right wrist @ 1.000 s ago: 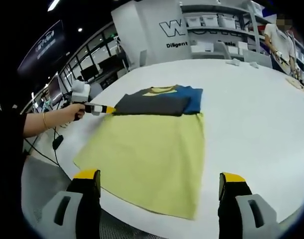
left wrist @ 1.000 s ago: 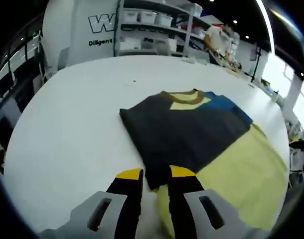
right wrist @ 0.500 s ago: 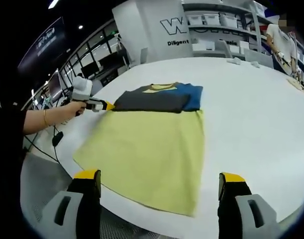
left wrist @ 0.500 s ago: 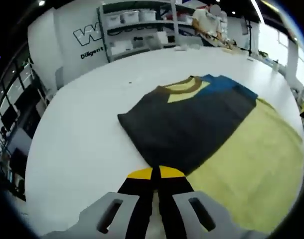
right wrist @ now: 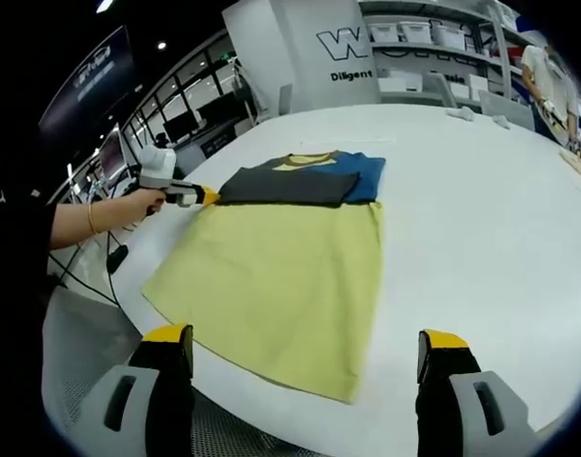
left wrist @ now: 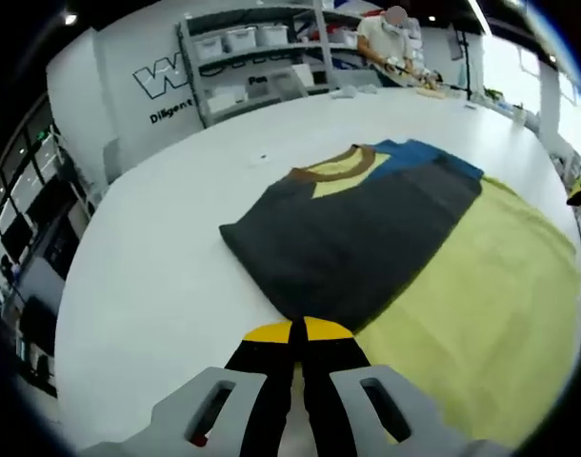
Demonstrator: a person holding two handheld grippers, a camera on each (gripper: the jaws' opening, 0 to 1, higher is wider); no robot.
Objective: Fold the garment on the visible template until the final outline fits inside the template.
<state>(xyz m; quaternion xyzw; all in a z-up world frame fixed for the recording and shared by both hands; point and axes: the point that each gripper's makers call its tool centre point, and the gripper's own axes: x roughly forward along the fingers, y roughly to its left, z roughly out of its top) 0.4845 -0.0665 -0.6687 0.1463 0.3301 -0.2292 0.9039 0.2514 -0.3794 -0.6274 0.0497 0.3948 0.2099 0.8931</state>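
Fingers, left gripper (left wrist: pixel 292 333): yellow-tipped black jaws pressed together at the near edge of the dark fold; whether cloth is pinched between them cannot be told.
Fingers, right gripper (right wrist: pixel 305 347): jaws spread wide, nothing between them, just short of the garment's near hem.
Garment (right wrist: pixel 276 276): soft, flat shirt; long pale yellow-green body, dark grey panel (left wrist: pixel 352 243) folded across the collar end, blue patch (left wrist: pixel 426 158), brown-edged neckline.
Position: lying on the table, collar end far from the right gripper.
Table (left wrist: pixel 157 257): smooth, white, rounded edge.
Hand (right wrist: pixel 138 203): grips the left gripper's white handle.
Background: shelving (left wrist: pixel 262 57) with bins.
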